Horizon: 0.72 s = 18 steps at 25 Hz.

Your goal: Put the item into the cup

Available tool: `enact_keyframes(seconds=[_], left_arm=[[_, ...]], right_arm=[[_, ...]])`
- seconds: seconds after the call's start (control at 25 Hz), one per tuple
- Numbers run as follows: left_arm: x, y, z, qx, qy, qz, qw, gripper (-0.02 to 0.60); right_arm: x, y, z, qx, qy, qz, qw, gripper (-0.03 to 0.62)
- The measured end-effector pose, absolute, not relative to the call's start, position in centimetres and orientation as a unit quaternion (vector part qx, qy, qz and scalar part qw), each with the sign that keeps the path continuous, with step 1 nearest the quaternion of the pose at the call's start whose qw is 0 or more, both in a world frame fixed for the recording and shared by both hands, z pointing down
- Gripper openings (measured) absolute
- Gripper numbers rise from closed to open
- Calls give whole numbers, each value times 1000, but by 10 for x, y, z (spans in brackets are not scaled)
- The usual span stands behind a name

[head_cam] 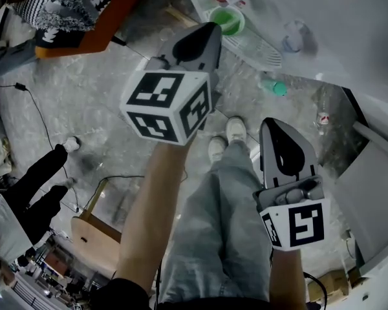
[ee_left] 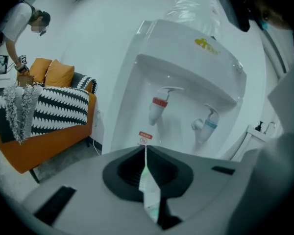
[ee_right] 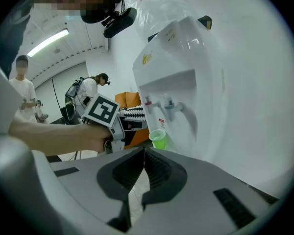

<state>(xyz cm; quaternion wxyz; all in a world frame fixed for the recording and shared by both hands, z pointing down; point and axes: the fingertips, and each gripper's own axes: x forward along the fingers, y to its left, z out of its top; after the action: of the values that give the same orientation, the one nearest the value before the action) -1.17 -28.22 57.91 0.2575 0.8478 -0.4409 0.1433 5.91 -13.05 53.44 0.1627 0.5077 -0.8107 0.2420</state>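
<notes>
A green cup (head_cam: 226, 19) stands on the drip tray (head_cam: 255, 50) of a white water dispenser (ee_left: 186, 77), under its red tap (ee_left: 158, 109). In the right gripper view the cup (ee_right: 158, 139) sits low at the dispenser's front. My left gripper (head_cam: 207, 27) is raised close beside the cup and is shut on a thin white-and-green packet (ee_left: 150, 192), which stands edge-on between its jaws (ee_left: 145, 153). The cup is hidden in the left gripper view. My right gripper (head_cam: 275, 123) hangs lower and further back, shut with nothing between its jaws (ee_right: 143, 152).
An orange sofa (ee_left: 44, 126) with a black-and-white throw stands left of the dispenser. A blue tap (ee_left: 207, 125) sits beside the red one. A plastic bottle (head_cam: 322, 108) and a teal object (head_cam: 279, 88) lie by the dispenser's base. People stand behind (ee_right: 22, 89).
</notes>
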Motion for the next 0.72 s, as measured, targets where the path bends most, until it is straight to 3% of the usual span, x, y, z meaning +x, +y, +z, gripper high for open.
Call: enact_keyframes(seconds=[0.72], left_arm=[[-49,-161,493,837,-475,151,225,14]], right_arm=[[45,-125,503,516,-813,221,151,11]])
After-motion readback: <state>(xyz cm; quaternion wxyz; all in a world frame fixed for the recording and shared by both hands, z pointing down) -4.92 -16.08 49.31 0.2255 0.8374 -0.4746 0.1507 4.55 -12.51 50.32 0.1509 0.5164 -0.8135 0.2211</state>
